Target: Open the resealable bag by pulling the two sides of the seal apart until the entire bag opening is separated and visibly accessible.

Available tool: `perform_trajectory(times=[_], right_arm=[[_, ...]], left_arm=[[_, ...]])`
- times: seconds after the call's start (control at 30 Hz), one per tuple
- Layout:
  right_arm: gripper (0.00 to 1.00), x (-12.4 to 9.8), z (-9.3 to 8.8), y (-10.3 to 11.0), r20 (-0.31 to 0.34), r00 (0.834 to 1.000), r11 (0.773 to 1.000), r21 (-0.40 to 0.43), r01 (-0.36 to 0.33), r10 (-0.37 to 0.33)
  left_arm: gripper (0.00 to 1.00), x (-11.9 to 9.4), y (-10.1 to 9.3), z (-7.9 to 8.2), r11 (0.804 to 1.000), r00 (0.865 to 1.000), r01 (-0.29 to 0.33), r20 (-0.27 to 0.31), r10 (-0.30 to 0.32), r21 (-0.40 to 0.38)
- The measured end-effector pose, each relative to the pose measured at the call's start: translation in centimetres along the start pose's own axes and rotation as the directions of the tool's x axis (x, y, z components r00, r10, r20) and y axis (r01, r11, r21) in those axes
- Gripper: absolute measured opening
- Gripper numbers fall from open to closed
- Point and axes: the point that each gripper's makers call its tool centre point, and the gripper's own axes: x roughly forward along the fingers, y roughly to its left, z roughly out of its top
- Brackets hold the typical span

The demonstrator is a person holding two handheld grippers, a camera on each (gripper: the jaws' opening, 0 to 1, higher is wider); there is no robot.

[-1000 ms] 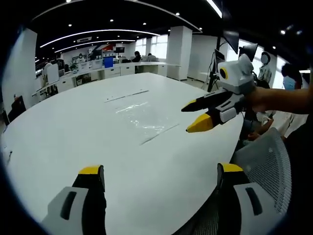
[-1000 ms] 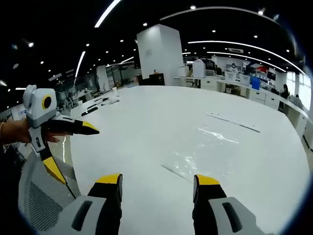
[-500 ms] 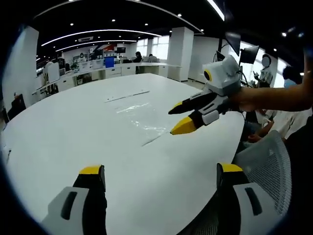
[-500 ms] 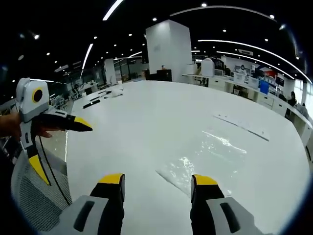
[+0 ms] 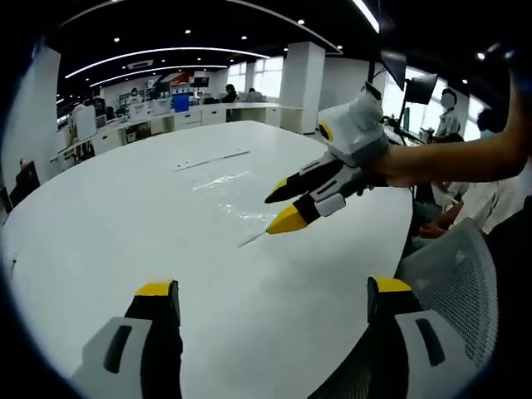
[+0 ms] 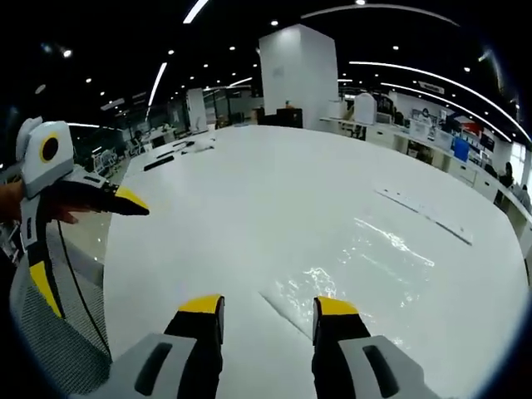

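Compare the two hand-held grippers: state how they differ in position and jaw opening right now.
The right hand-held gripper is close over the clear bag's near edge; the left hand-held gripper hangs back at the white table's rim, away from the bag. The right's jaws stand narrower; the left's are spread wide. Both are open, hold nothing and have yellow-tipped black jaws.

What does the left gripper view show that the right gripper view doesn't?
Left gripper view: the right gripper, open, near the clear bag, and a person's forearm. Right gripper view: the left gripper, open, beside the white table, and dark items on its far side. Both: the bag lying flat, a thin strip beyond it.
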Motion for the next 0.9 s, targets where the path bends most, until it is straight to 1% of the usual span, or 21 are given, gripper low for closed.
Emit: perform_trajectory(times=[0.13, 0.2, 0.33, 0.53, 0.7, 0.8, 0.9], right_arm=[[0.31, 0.8, -0.5, -0.2, -0.014, 1.0, 1.0, -0.011, -0.009, 0.009], [0.29, 1.2, -1.0, -0.4, -0.027, 1.0, 1.0, -0.002, -0.014, 0.014], [0.26, 1.9, -1.5, -0.6, -0.046, 0.999, 1.0, 0.006, -0.026, 0.026], [0.25, 2.9, -1.7, -0.9, -0.058, 0.998, 1.0, -0.003, -0.029, 0.029], [0.18, 3.5, -1.5, -0.6, -0.051, 0.998, 0.999, -0.023, -0.045, 0.044], [0.17, 3.9, -1.9, -0.8, -0.071, 0.996, 0.998, -0.03, -0.05, 0.047], [0.14, 4.0, -2.3, -1.0, -0.079, 0.996, 0.998, -0.031, -0.05, 0.047]], left_arm=[[0.91, 0.1, -0.3, 0.0, 1.0, 1.0, 0.01, -0.008, -0.01, 0.009], [0.91, 0.2, -0.4, 0.1, 1.0, 1.0, 0.01, -0.007, -0.01, 0.01], [0.91, 0.3, -0.5, 0.0, 1.0, 1.0, 0.017, -0.012, -0.017, 0.014], [0.91, 0.4, -0.6, 0.0, 1.0, 1.0, 0.02, -0.016, -0.02, 0.013], [0.9, 0.5, -0.6, -0.2, 1.0, 1.0, 0.021, -0.023, -0.021, 0.003], [0.9, 0.5, -0.5, -0.3, 1.0, 1.0, 0.018, -0.025, -0.018, -0.003], [0.9, 0.5, -0.5, -0.3, 1.0, 1.0, 0.016, -0.025, -0.016, -0.001]])
